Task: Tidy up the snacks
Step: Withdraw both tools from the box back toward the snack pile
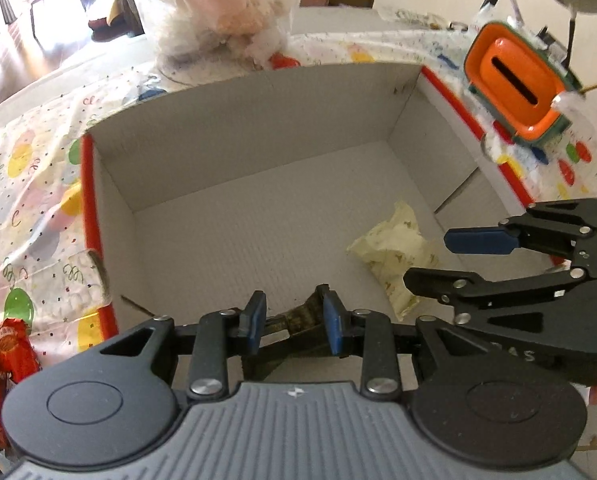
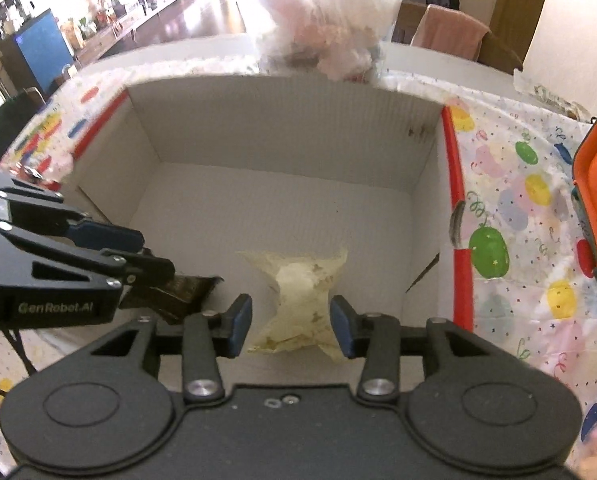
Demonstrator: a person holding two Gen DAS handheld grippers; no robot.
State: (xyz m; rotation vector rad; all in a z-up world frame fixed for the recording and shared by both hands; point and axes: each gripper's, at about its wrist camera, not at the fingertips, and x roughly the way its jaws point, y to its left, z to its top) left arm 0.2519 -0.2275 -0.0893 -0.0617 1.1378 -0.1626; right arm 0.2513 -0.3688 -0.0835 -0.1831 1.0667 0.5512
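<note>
Sitting open-topped ahead of both tools, the white cardboard box with red outer edges holds one pale yellow snack packet on its floor, with bare corrugated floor all around it. The right gripper has its blue pads spread apart on either side of that packet, not touching it, with the box's right wall beyond its right finger. The left gripper is clamped on a dark brown snack wrapper at the box's near edge, low over the floor; wide open floor lies ahead of it up to the far wall. Outside, just left of the left tool, a red snack packet lies on the balloon-print tablecloth. An orange container stands beyond the box's right wall
</note>
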